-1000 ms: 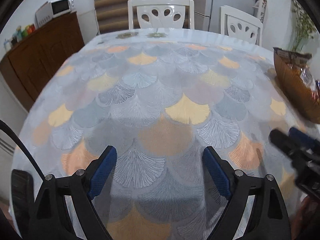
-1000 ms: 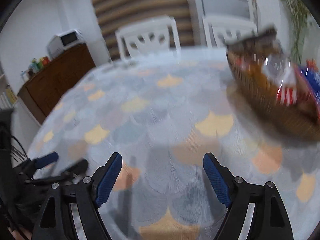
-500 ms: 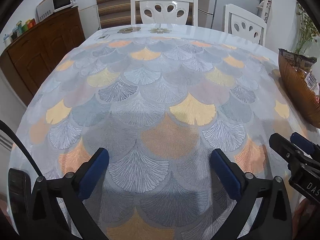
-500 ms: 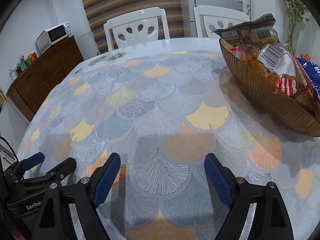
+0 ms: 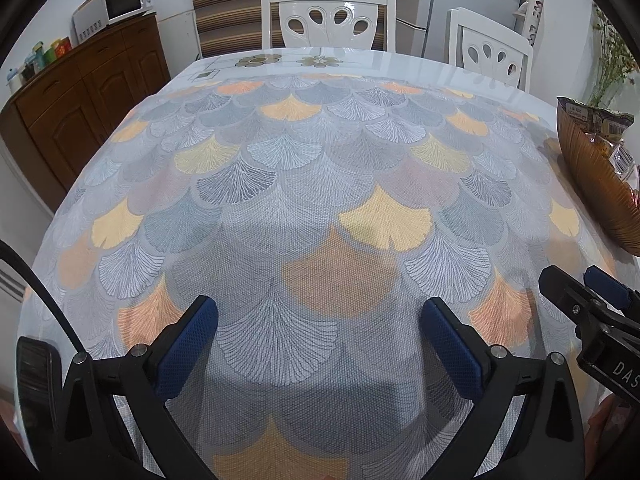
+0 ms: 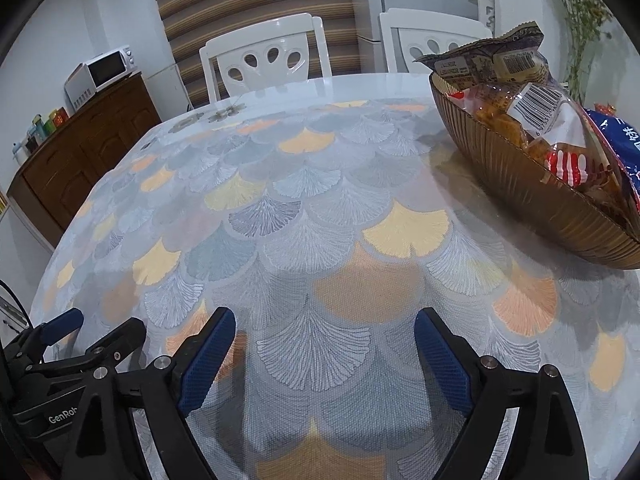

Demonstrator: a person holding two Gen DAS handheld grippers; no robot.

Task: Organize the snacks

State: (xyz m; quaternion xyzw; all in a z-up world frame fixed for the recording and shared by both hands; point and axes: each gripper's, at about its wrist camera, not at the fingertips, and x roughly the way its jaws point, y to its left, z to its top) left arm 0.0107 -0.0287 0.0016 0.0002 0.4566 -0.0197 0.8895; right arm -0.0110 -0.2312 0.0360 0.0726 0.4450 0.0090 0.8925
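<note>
A brown ribbed bowl [image 6: 516, 178] stands at the table's right side, filled with several snack packets [image 6: 532, 108]; a blue packet [image 6: 618, 140] lies at its far right. The bowl's edge also shows in the left wrist view [image 5: 592, 172]. My right gripper [image 6: 322, 340] is open and empty, low over the tablecloth, left of and nearer than the bowl. My left gripper [image 5: 318, 328] is open and empty over the cloth near the front edge. Each gripper shows beside the other: the right one in the left wrist view [image 5: 588, 292], the left one in the right wrist view [image 6: 88, 332].
The round table [image 5: 320, 160] wears a fan-patterned cloth. Two white chairs [image 5: 328, 20] stand at its far side. A brown sideboard [image 5: 80, 92] with a microwave [image 5: 112, 8] is at the left. A plant [image 6: 580, 12] stands behind the bowl.
Both grippers have drawn back slightly and steadied; the right wrist view has swung left, so the bowl sits further right. Both stay open and empty.
</note>
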